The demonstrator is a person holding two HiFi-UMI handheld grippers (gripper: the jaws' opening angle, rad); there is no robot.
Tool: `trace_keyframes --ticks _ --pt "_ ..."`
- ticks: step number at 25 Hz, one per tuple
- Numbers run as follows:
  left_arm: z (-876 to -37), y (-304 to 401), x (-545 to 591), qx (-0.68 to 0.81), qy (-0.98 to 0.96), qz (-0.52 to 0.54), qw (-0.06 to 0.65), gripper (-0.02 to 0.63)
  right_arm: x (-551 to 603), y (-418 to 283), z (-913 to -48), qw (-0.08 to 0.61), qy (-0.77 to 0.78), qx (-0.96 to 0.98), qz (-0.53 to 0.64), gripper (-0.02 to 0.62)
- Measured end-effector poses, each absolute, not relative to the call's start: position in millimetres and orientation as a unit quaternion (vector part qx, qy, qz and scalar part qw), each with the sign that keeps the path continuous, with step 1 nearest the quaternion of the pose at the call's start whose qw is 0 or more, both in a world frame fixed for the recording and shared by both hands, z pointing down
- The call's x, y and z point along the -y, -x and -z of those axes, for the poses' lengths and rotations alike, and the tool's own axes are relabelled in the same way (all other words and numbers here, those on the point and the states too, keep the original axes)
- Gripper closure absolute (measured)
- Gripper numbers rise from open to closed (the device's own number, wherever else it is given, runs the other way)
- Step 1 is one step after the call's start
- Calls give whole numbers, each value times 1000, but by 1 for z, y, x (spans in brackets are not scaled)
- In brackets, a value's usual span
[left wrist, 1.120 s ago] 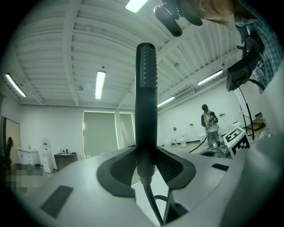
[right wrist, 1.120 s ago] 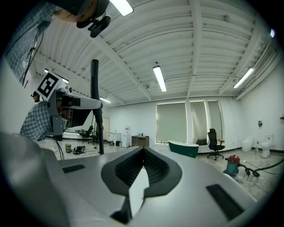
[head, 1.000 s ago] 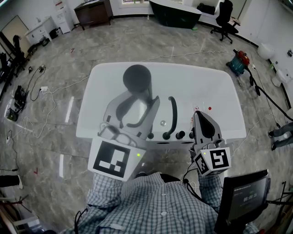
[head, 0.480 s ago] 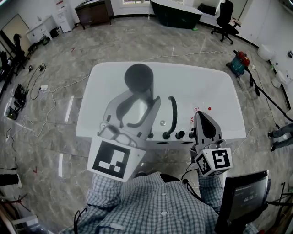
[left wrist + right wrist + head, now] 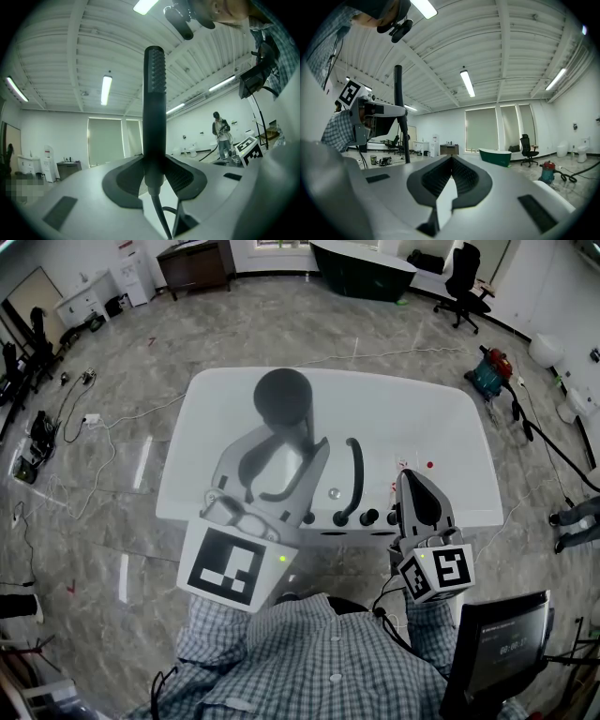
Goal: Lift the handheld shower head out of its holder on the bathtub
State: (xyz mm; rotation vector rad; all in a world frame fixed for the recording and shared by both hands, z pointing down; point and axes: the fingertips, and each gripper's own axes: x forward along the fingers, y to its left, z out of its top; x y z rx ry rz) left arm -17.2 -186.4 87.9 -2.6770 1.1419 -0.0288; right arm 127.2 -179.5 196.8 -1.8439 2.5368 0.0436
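"Where the shower head hangs over the white bathtub, what holds it?"

"My left gripper, fingers pinching its handle. My right gripper hovers by the tub's near rim, fingers pressed together, empty."

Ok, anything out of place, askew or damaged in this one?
Nothing stands out. The shower head sits upright and centred in the shut left gripper, its hose hanging below, above the white bathtub. The right gripper is shut and empty. Loose cables on the floor look like ordinary clutter.
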Motion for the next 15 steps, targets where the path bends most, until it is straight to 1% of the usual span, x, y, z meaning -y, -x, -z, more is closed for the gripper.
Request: trace_keyframes --ticks 15 --pt "-85 19 179 -390 913 8 118 479 173 -124 -193 2 585 -811 -16 581"
